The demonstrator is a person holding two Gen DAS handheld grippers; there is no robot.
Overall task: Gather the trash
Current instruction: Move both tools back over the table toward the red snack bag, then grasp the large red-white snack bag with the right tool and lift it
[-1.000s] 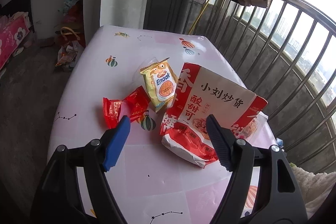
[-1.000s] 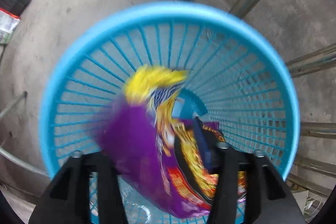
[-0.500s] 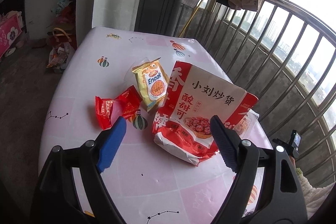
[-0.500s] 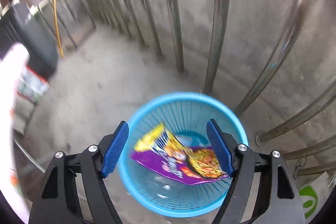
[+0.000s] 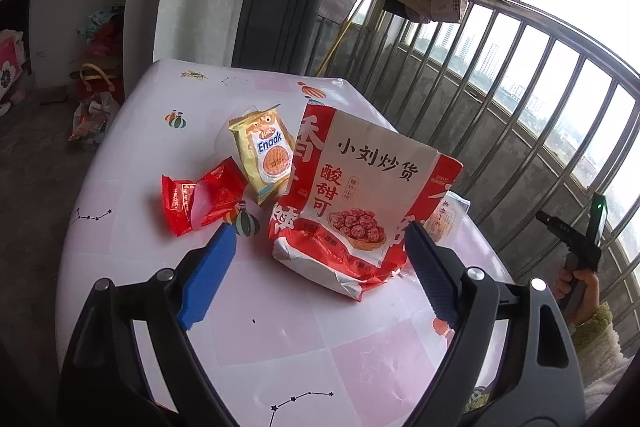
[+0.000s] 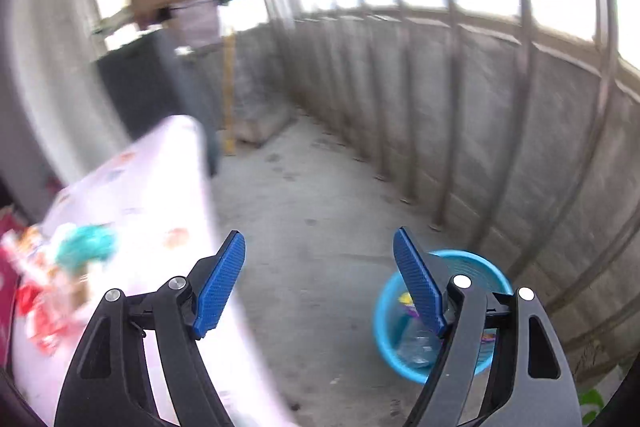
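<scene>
Left claw (image 5: 316, 259) hovering over the bench (image 5: 280, 339), blue pads spread wide after opening further, gripping nothing. Just beyond its tips, near the bench's right edge: large red-and-white snack bag (image 5: 360, 199), standing tilted. Touching its left side, yellow snack packet (image 5: 264, 155); further left, crumpled red wrapper (image 5: 200, 199), closer to the bench's left edge. Right claw (image 6: 320, 283) held above the concrete floor (image 6: 320, 203), likewise spread wide after opening, empty. Low at right in the right wrist view, beside the railing wall: blue basket (image 6: 390, 323) on the floor, purple-and-yellow wrapper (image 6: 408, 301) inside. Bench edge blurred at left.
</scene>
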